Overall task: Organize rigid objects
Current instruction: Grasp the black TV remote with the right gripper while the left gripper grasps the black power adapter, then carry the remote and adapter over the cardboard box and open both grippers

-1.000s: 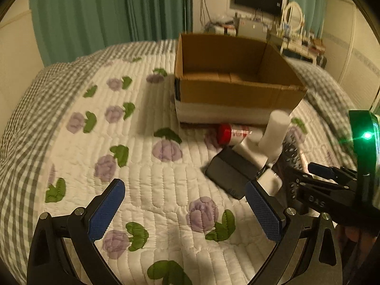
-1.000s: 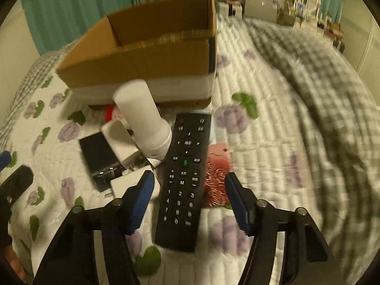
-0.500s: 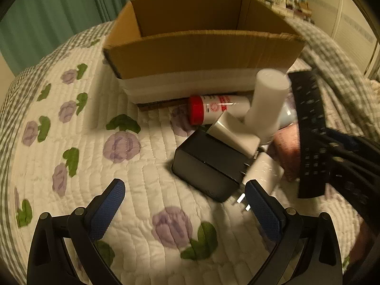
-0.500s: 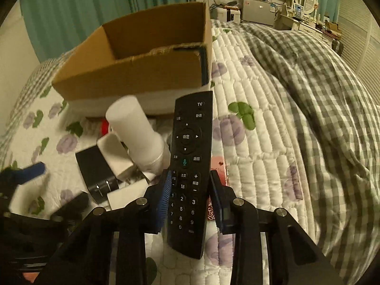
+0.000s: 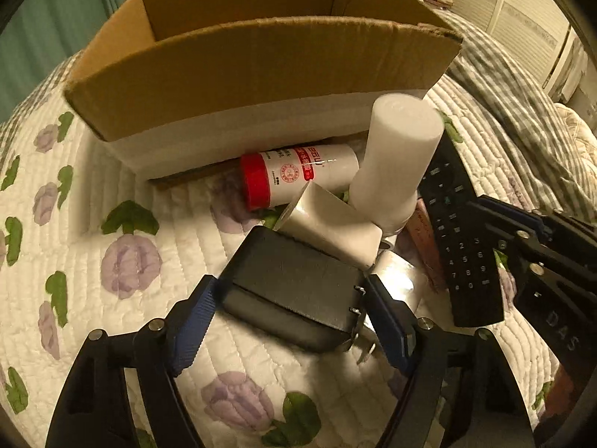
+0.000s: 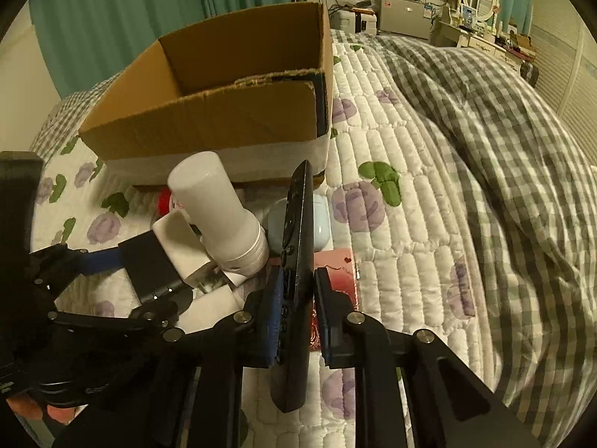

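Observation:
My left gripper (image 5: 291, 321) hangs low over the flowered quilt. Its jaws are closing, with a black power adapter (image 5: 291, 287) between the blue pads. The pads sit close to the adapter's sides, and I see no firm press. My right gripper (image 6: 296, 298) is shut on a black remote (image 6: 298, 246), which stands on its edge. In the left wrist view that remote (image 5: 459, 231) and the right gripper (image 5: 522, 246) are at the right. An open cardboard box (image 5: 261, 67) stands just behind the pile.
A white cylinder (image 5: 395, 164) leans on a white charger block (image 5: 328, 224). A red-capped bottle (image 5: 294, 179) lies against the box. A pale blue case (image 6: 319, 220) and a pink card (image 6: 335, 272) lie by the remote. A checked duvet (image 6: 485, 149) is heaped at the right.
The left gripper came down and in toward the pile, and its jaws narrowed around the black adapter. The right gripper shut on the remote, which lifted and turned onto its edge.

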`<state>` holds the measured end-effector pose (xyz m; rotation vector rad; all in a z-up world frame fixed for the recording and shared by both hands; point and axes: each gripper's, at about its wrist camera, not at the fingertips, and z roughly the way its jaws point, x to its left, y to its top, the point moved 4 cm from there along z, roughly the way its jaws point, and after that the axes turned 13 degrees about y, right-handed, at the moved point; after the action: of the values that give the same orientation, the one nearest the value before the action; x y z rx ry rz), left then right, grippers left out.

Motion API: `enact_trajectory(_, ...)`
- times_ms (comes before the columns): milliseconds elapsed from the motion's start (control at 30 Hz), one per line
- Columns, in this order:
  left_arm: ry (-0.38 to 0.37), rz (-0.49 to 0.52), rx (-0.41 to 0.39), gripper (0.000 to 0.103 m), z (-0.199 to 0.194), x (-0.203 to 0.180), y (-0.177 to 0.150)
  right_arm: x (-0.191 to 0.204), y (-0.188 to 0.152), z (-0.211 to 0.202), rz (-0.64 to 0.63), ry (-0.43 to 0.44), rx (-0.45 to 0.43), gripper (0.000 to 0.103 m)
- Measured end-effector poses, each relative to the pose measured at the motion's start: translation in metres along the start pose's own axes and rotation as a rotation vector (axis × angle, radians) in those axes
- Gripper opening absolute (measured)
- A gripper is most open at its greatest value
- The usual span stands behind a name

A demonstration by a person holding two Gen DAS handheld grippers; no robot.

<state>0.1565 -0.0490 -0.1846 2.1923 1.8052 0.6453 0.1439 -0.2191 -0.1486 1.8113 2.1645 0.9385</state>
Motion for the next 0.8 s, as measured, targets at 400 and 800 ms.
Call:
enact_trajectory(400,0.024,-0.144,-0.125,0.075,-0.079,0.02,-0.023,0.017,0.015,-0.053,-0.034,0.028,-0.098,0.016)
enact_trajectory(800,0.045,-0.225,-0.337,0.075,-0.182,0.063,0.05,0.054,0.079,-0.136,-0.155,0.031,-0.226,0.016)
